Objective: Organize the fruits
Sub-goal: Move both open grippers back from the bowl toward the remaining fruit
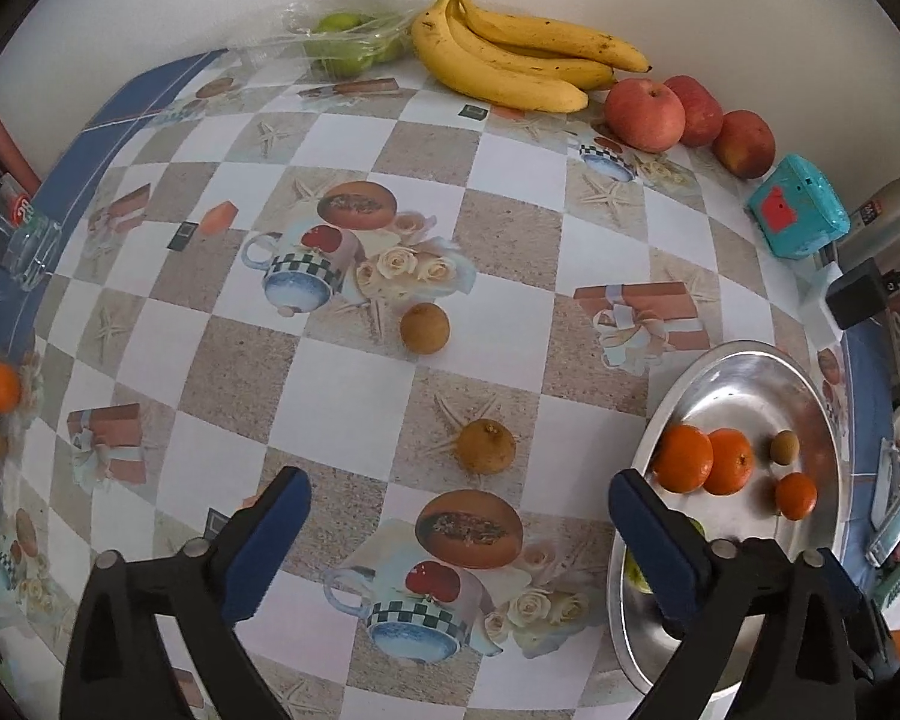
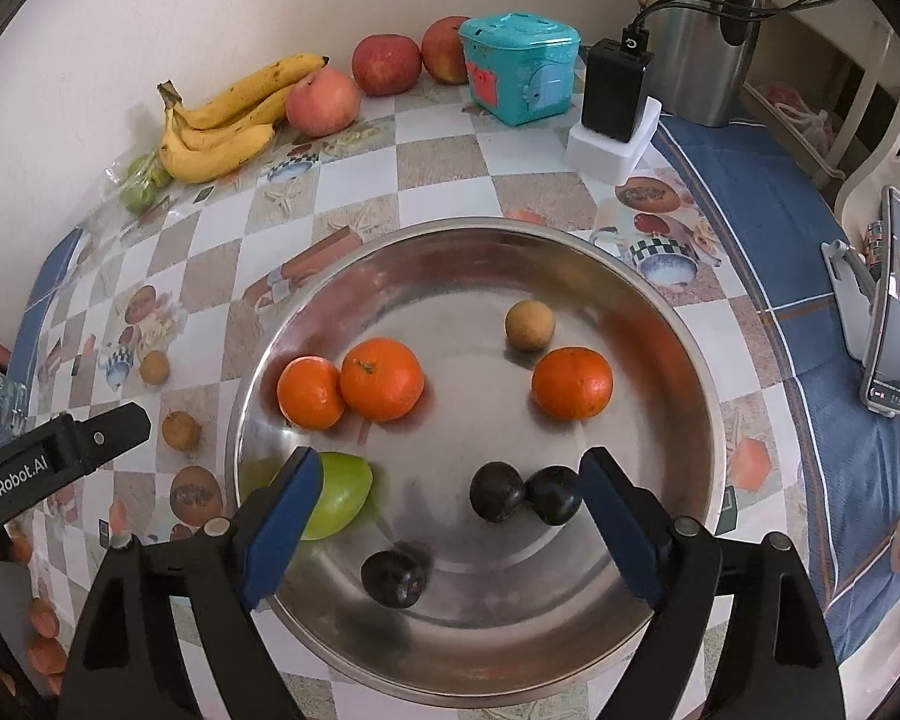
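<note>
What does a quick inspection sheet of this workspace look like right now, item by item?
Surface: table under a checkered printed cloth.
Job's things: metal bowl holds three oranges, green fruit, three dark plums, one small brown fruit; two brown fruits lie loose on the cloth; bananas, apples, bagged green fruit by the wall.
Clutter: teal box, kettle, phone on stand.
Grippers: left tongs open, empty; right tongs open above the bowl, empty.
Cables: black cable into charger.
Surroundings: pale wall.
</note>
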